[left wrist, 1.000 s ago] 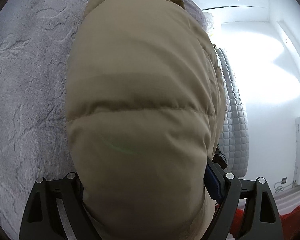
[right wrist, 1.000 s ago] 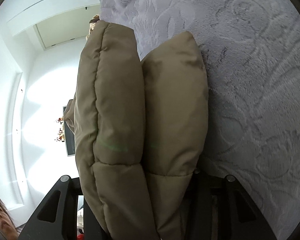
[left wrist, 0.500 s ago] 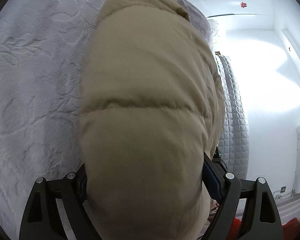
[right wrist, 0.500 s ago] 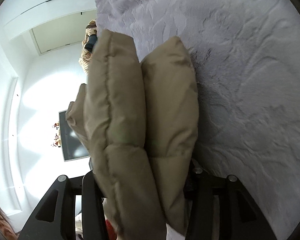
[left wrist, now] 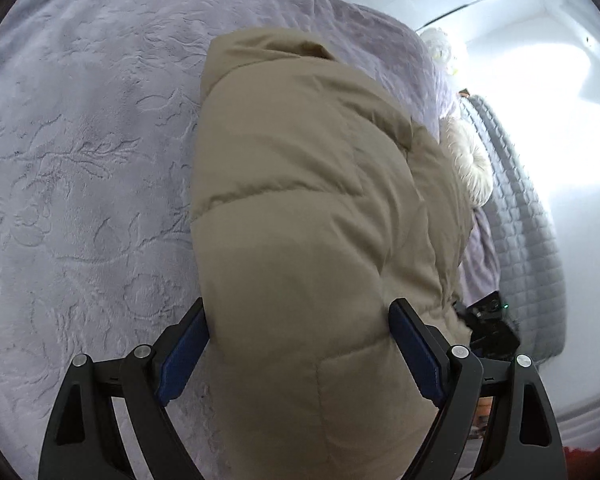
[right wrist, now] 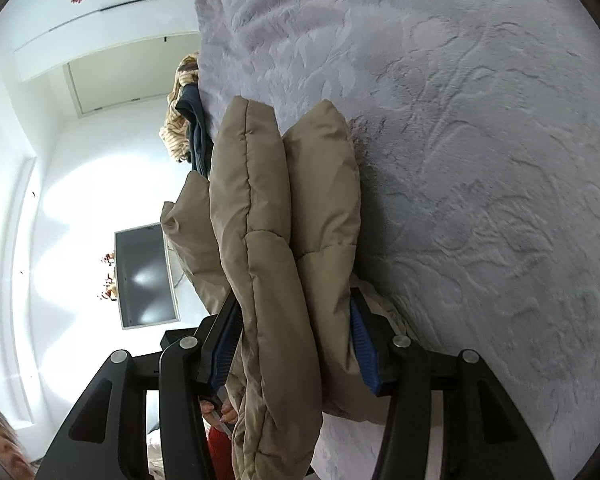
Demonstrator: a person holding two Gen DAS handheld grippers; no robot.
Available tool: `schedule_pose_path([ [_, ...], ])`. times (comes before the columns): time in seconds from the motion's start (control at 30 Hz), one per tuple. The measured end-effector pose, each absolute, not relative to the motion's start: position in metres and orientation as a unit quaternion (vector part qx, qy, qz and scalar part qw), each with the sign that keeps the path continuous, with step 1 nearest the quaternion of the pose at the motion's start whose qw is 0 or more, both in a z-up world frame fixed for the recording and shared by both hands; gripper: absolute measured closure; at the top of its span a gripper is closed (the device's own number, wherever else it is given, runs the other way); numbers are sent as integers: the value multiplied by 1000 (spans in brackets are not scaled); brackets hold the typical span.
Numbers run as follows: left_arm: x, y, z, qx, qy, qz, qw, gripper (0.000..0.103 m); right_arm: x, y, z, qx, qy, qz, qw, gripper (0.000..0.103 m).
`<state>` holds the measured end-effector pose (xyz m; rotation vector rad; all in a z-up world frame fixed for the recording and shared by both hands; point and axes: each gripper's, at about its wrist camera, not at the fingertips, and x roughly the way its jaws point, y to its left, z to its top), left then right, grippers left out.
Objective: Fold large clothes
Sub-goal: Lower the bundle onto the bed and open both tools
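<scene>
Tan puffer jacket [left wrist: 308, 240] lying folded on a bed covered by a lilac embossed blanket [left wrist: 80, 184]. Left gripper [left wrist: 300, 344] and right gripper [right wrist: 294, 344]: jaws of each clamped on the jacket's padded layers. Background: white walls, quilted grey mattress [left wrist: 516, 216] standing on edge, wall-mounted television [right wrist: 146, 276], heaped clothes [right wrist: 186, 120] at the bed's far edge.
</scene>
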<state>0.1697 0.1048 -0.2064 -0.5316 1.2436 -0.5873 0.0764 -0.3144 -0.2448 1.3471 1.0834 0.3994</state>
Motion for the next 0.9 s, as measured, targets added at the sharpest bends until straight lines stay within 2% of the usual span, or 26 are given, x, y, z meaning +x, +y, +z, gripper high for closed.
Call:
schedule_pose_path([
  [0.2, 161, 102, -205, -231, 564, -243, 755, 15, 58, -322, -232, 578, 479, 159, 642, 48],
  [0.43, 149, 99, -175, -184, 545, -216, 789, 15, 39, -318, -180, 504, 491, 137, 697, 47],
  [0.5, 145, 101, -157, -157, 528, -204, 810, 15, 35, -310, -156, 465, 490, 130, 726, 54],
  [0.53, 145, 101, -150, -149, 521, -199, 816, 15, 35, -306, -149, 451, 491, 129, 734, 64],
  [0.57, 146, 101, -142, -143, 511, -198, 824, 18, 34, -299, -138, 426, 497, 126, 745, 69],
  [0.6, 147, 100, -133, -137, 503, -200, 829, 29, 35, -291, -130, 408, 502, 121, 753, 76],
  [0.63, 151, 99, -128, -132, 501, -199, 832, 32, 36, -283, -122, 390, 505, 118, 761, 79],
  [0.8, 185, 78, -123, -125, 495, -196, 837, 32, 40, -247, -110, 345, 504, 133, 781, 81],
  [0.9, 204, 45, -128, -103, 493, -202, 840, 32, 43, -228, -123, 305, 526, 126, 784, 81],
])
